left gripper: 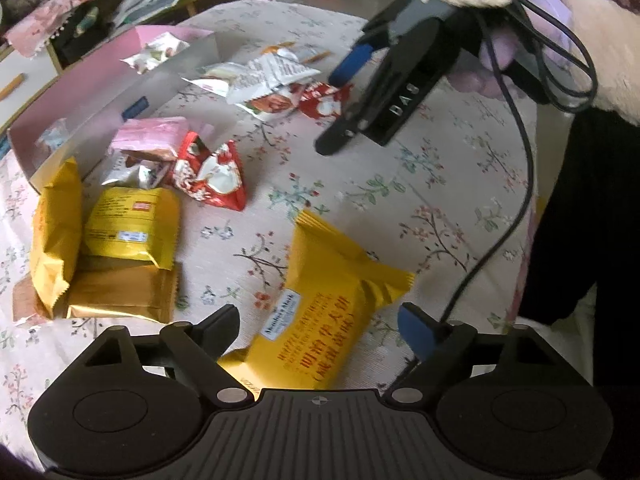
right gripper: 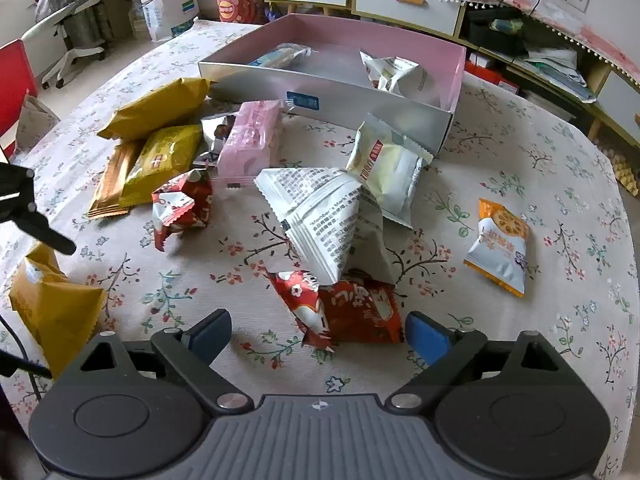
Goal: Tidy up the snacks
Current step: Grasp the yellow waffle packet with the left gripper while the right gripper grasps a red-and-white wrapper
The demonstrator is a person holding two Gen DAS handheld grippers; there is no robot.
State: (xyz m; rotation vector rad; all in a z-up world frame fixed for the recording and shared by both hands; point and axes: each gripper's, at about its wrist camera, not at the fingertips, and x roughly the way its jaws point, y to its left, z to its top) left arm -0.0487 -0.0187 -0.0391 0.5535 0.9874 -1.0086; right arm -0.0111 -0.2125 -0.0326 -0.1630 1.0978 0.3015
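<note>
Only right wrist view: orange packet [right gripper: 500, 246]

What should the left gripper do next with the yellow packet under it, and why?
Probably lower and close: the yellow packet lies flat on the tablecloth between the open jaws of the left gripper, which do not yet press it. The pink box waits beyond.

You have a pink box [right gripper: 456, 76] on the flowery cloth, open on top, with a few small packs inside. In front of it lie the snacks in a loose heap: yellow packs [right gripper: 160, 152], a pink pack [right gripper: 248, 140], white packs [right gripper: 320, 208] and red packs [right gripper: 352, 308]. One yellow pack [left gripper: 320, 320] lies flat by itself. An orange and white pack [right gripper: 500, 244] lies well apart.
</note>
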